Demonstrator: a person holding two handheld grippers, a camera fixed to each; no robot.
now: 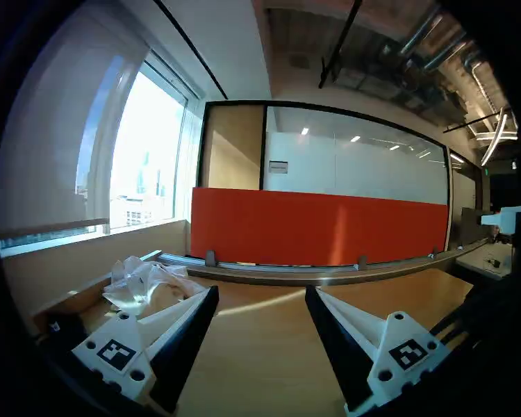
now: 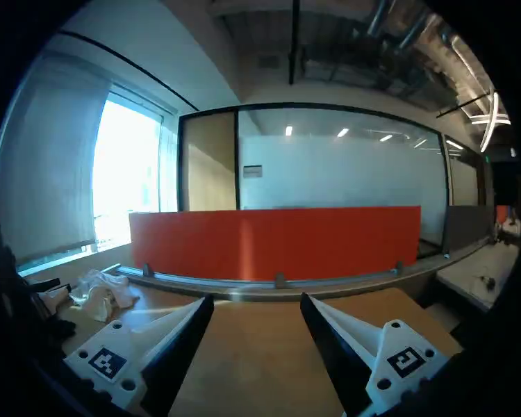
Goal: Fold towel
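So, both tools are pointed across a light wooden counter [image 1: 260, 368], and nothing is pinched by either one. The left hand-held gripper [image 1: 260, 288], white plastic with black inner faces and a square black-and-white marker on each finger, is spread wide, and bare wood is seen through the gap. The right hand-held gripper [image 2: 255, 297], built the same way, is spread just as wide, again with only bare counter between its fingers.

As for the task's thing: a crumpled whitish bundle [image 1: 146, 281] is seen lying at the far left corner of the counter, just past the tip of the left finger in the left gripper view. It looks shiny and partly see-through there, so it honestly can't be told whether it's the towel or a wad of plastic wrap. In the right gripper view the bundle is found in that same far left corner, well apart from the fingers. It is touched by neither gripper.

Along the counter's far edge a grey metal rail [image 1: 288, 270] is fitted, and an orange divider panel [image 1: 316, 226] is stood upright just behind it. A frosted glass wall [image 1: 358, 167] is seen beyond that, and a tall bright window [image 1: 146, 156] off the left edge.
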